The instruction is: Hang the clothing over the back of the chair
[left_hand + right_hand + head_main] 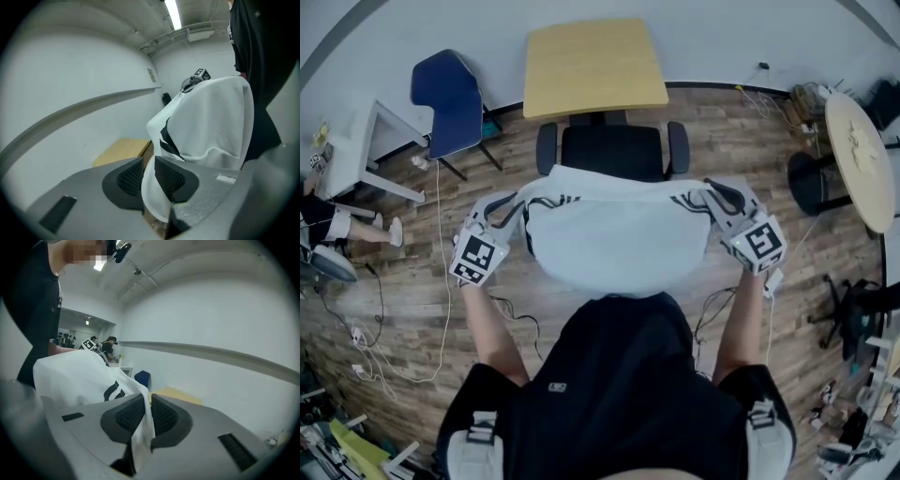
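Observation:
A white garment with black stripes is stretched wide between my two grippers, in front of the person's chest. It hangs just on the near side of a black office chair with armrests, and hides the chair's back. My left gripper is shut on the garment's left edge; white cloth is pinched between its pads. My right gripper is shut on the right edge, with cloth clamped between its pads. The garment bulges between the two grippers.
A light wooden table stands behind the chair against the wall. A blue chair and a white desk are at the left, a round table at the right. Cables trail over the wooden floor.

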### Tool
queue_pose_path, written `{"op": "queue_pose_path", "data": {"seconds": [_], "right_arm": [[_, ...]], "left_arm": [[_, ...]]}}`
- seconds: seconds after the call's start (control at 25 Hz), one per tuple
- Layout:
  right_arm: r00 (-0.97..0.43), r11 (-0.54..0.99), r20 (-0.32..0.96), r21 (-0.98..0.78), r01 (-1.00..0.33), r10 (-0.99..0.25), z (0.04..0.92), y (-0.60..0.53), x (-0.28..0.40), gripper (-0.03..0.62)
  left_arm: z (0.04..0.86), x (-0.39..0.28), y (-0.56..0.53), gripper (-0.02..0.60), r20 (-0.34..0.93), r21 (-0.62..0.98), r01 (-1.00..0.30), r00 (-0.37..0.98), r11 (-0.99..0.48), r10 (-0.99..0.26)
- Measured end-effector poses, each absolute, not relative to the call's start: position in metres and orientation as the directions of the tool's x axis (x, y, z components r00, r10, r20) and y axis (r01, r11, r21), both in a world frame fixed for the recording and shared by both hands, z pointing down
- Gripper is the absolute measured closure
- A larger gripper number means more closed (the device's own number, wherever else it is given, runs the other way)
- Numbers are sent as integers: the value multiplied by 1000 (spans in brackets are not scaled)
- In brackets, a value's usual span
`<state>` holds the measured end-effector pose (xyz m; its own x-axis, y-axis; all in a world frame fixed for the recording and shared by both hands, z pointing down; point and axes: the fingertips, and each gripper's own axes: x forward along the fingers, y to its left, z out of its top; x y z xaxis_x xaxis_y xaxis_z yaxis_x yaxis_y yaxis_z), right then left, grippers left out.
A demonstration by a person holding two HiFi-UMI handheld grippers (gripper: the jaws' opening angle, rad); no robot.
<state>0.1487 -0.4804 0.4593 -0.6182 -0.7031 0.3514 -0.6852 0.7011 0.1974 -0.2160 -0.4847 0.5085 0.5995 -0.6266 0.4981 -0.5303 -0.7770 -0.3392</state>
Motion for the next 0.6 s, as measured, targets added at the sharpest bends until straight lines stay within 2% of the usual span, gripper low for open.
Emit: {"op": "queue_pose_path", "data": {"seconds": [0.16, 0.6], "right_arm": [[-615, 698, 350, 199, -688, -706, 466, -474, 159, 557], [-577, 662, 353, 200, -723, -737, 487, -432, 174, 562]], "left_arm": [[497, -214, -478, 509, 432, -298, -583, 624, -756, -651], [493, -216, -447, 517, 395, -294, -597, 635, -746, -664]]}}
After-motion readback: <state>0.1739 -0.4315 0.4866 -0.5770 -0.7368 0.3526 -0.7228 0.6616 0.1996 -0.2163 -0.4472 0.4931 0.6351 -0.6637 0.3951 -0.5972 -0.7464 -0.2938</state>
